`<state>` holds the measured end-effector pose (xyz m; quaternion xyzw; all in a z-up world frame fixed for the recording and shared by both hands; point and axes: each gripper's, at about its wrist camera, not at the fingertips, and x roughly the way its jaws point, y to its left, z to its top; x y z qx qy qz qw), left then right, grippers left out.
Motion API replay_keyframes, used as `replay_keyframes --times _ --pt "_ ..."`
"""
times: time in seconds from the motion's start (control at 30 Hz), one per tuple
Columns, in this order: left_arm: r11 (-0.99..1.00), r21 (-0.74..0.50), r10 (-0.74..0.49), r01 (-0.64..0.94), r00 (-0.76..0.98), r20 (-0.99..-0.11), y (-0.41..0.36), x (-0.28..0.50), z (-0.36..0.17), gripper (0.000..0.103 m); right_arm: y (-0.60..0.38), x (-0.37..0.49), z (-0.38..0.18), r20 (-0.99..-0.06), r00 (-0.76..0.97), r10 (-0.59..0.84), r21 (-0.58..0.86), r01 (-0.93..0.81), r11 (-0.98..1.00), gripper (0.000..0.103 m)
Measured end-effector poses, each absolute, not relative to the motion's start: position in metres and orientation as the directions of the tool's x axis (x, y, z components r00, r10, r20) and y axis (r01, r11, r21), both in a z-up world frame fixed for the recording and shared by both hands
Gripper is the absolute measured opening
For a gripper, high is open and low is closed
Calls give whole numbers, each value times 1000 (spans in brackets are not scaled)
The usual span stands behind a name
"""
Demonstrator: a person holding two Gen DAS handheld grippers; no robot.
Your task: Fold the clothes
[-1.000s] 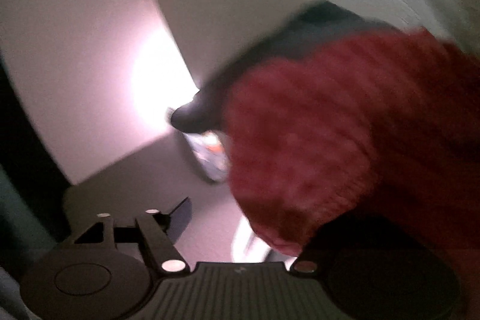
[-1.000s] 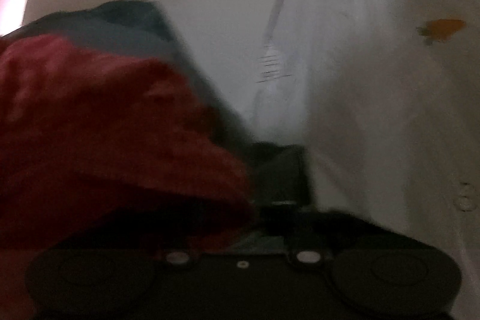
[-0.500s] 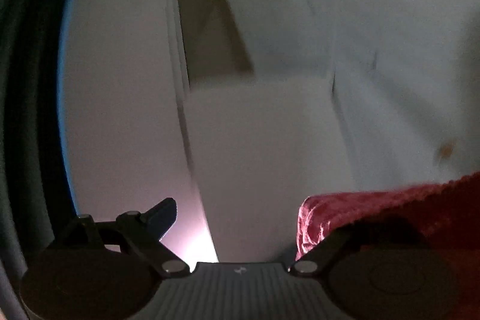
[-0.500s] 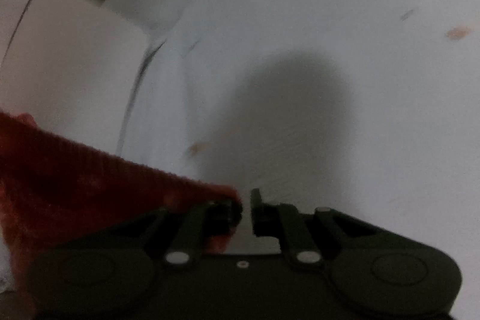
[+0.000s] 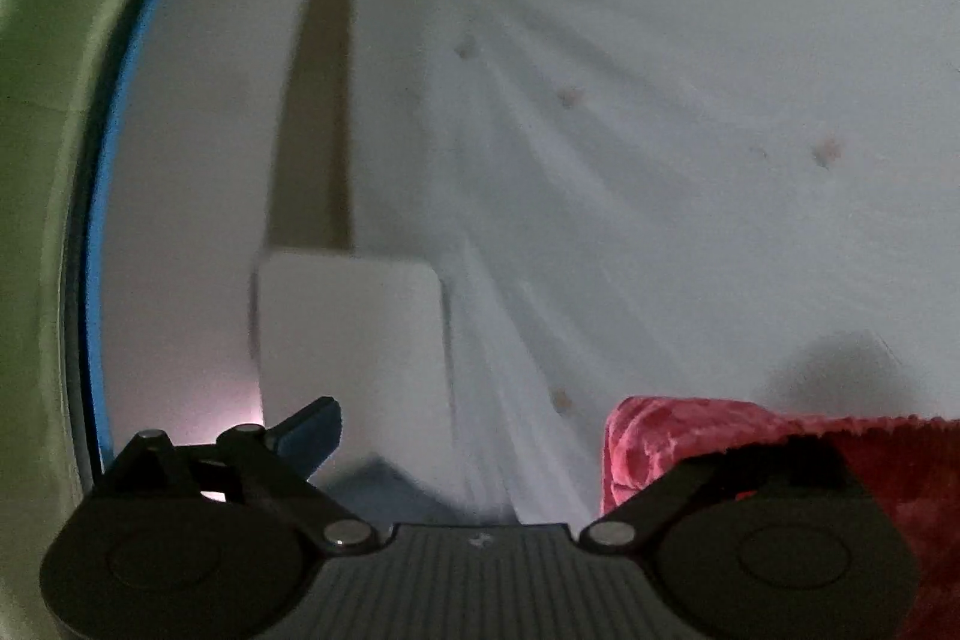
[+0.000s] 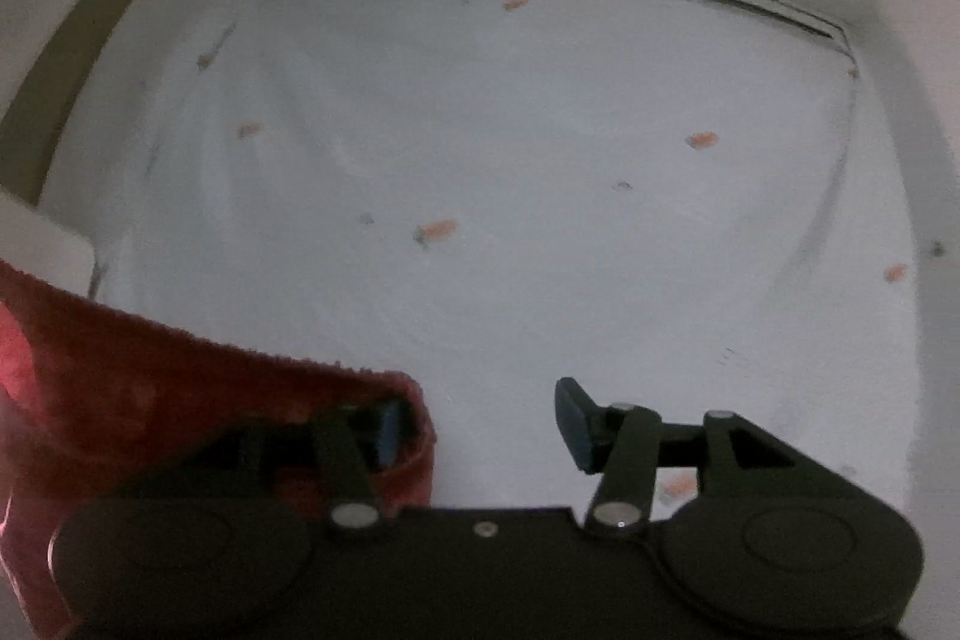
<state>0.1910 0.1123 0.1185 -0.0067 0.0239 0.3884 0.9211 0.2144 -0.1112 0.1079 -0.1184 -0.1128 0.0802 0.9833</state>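
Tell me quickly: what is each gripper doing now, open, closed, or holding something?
Left gripper: jaws opening, red cloth over its right finger, not clamped.
Right gripper: jaws opening, red cloth draped on its left finger, not clamped.

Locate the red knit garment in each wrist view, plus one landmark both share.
Left wrist: red knit garment sits bottom right, draped over the tool's right-side finger.
Right wrist: it fills the bottom left, its edge wrapped around the tool's left-side finger.
Shared landmark: white bedsheet with small orange prints.
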Motion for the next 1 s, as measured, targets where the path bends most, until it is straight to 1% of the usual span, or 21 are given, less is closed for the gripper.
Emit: replay_keyframes --times 0.1,0.13,0.17,0.2,0.23,0.3,0.37,0.4,0.47,0.5,0.63,0.7,0.77,0.8,0.83,0.87,0.93,0.97,1.0 --pt "764 26 629 -645 735 -255 72 173 93 99 -159 179 93 85 984 156 -250 -131 959 52" --pt "779 29 603 -626 737 -304 67 169 86 99 -177 166 89 45 988 146 -242 -131 961 52" --pt "794 48 584 -606 737 -341 58 163 80 99 -192 151 88 24 989 146 -213 -137 967 52" --pt "797 82 584 -598 730 -355 47 159 77 99 -204 136 88 16 989 150 -190 -144 971 53" --pt "796 121 591 -593 719 -366 42 156 73 99 -215 122 88 11 988 154 -172 -150 974 60" --pt "815 172 569 -554 707 -420 23 152 64 100 -221 117 74 -35 993 116 -199 -121 972 69" --pt "856 131 495 -501 718 -490 25 158 58 100 -229 130 57 -152 985 81 -209 -112 971 59" --pt "861 120 480 -495 711 -513 28 164 55 100 -231 136 54 -175 982 73 -201 -108 974 55" --pt "865 117 466 -488 697 -545 27 167 45 99 -234 149 50 -194 979 65 -177 -100 979 55" --pt "868 123 461 -481 690 -558 28 176 41 99 -234 156 49 -194 979 62 -188 -100 977 55" --pt "890 57 386 -453 679 -625 41 211 37 99 -228 203 42 -197 978 72 -196 -111 974 57" --pt "901 19 343 -434 684 -644 51 248 36 100 -219 240 42 -203 976 76 -184 -114 976 57" --pt "915 -19 299 -403 708 -640 64 302 18 103 -204 292 45 -209 976 65 -176 -102 979 57" --pt "920 -43 266 -389 701 -662 73 332 5 103 -198 325 42 -216 975 54 -155 -89 984 61" --pt "927 -69 210 -367 665 -717 81 366 -13 103 -192 363 32 -281 958 57 -139 -100 985 69" --pt "932 -98 153 -350 623 -767 89 400 -31 103 -186 401 20 -364 929 65 -126 -119 985 72" --pt "918 -162 52 -362 514 -856 99 448 -69 103 -175 472 -7 -528 847 67 -88 -133 987 66" --pt "911 -191 8 -364 480 -877 102 462 -84 103 -171 504 -22 -611 790 56 -65 -120 991 64" --pt "904 -219 -33 -367 450 -892 106 475 -99 103 -168 522 -34 -663 746 58 -44 -116 992 64"
